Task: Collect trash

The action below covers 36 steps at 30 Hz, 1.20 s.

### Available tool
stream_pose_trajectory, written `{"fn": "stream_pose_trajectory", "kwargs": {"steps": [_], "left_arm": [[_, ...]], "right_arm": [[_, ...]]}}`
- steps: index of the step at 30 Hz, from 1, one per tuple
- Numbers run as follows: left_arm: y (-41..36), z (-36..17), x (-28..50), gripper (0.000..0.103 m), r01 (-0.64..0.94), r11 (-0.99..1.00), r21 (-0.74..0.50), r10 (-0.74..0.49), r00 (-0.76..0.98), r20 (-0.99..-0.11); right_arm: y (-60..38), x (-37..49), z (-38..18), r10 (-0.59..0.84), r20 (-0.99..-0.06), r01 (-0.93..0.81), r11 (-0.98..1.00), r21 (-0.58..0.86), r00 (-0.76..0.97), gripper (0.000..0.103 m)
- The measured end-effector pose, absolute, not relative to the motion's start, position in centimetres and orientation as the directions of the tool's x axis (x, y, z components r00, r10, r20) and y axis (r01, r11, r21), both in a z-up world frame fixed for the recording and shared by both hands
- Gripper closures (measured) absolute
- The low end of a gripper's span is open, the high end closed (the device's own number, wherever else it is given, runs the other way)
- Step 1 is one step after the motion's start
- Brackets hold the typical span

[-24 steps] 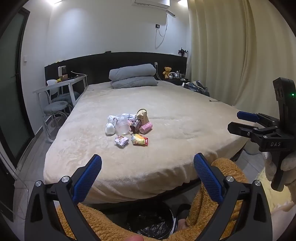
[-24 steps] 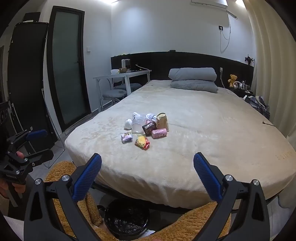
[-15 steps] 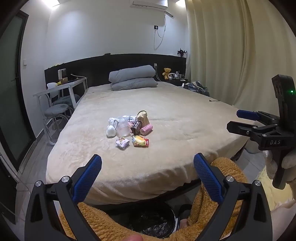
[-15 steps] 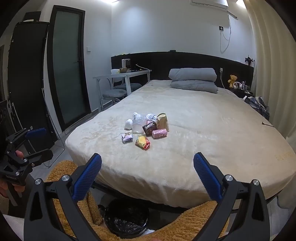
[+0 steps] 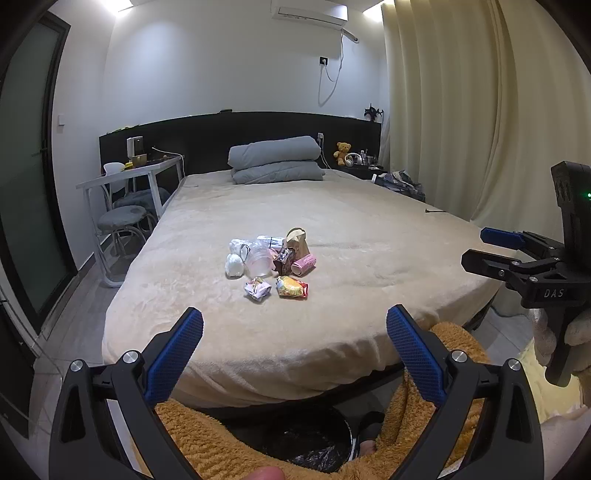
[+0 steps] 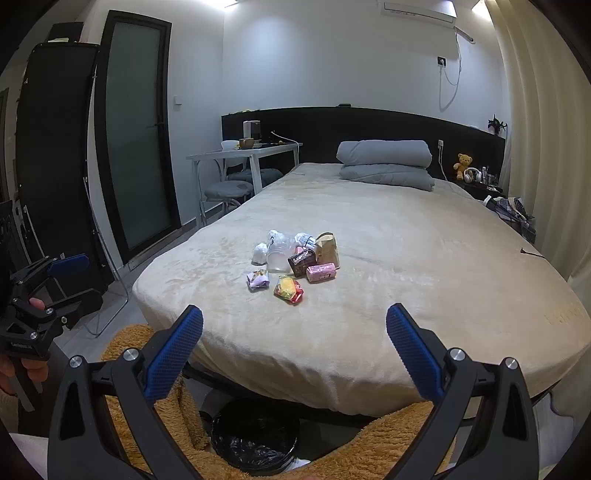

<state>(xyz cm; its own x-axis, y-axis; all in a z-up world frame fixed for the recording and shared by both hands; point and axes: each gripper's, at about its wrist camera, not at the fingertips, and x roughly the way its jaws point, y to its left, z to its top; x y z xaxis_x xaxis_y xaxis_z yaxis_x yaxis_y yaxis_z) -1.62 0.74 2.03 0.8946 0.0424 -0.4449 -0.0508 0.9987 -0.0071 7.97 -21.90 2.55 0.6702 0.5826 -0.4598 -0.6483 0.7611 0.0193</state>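
We see white walls (image 5: 207, 74), a black headboard (image 5: 258, 129), cream curtains (image 5: 461, 110), a grey floor (image 5: 74, 314), a white desk (image 6: 243, 153) with stools (image 5: 123, 216), and a ceiling light (image 5: 125, 6).

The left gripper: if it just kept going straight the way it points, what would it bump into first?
Probably the bed, about where the trash pile lies. The left gripper has open, empty jaws, and nothing shows in between, though depth is hard to judge.
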Motion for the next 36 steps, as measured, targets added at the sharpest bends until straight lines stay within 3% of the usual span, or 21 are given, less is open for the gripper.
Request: {"fn": "stream_pose_trajectory", "kwargs": {"steps": [14,36], "left_arm": [[0.5,2.0,-2.1,0.006,-0.031,1.0,0.003,0.029,0.895,-0.445],[3.1,-1.6,-1.0,0.006,-0.055,0.995,-0.087,0.003,0.86,-0.511]], "right_arm": [[-21.0,7.2,3.0,0.59,-0.452,-0.656,0.755,0.014,0.669,0.005],[-19.6,11.2,-2.1,0.566,-0.553,-0.647,0.76,0.062,0.612,0.005]]}}
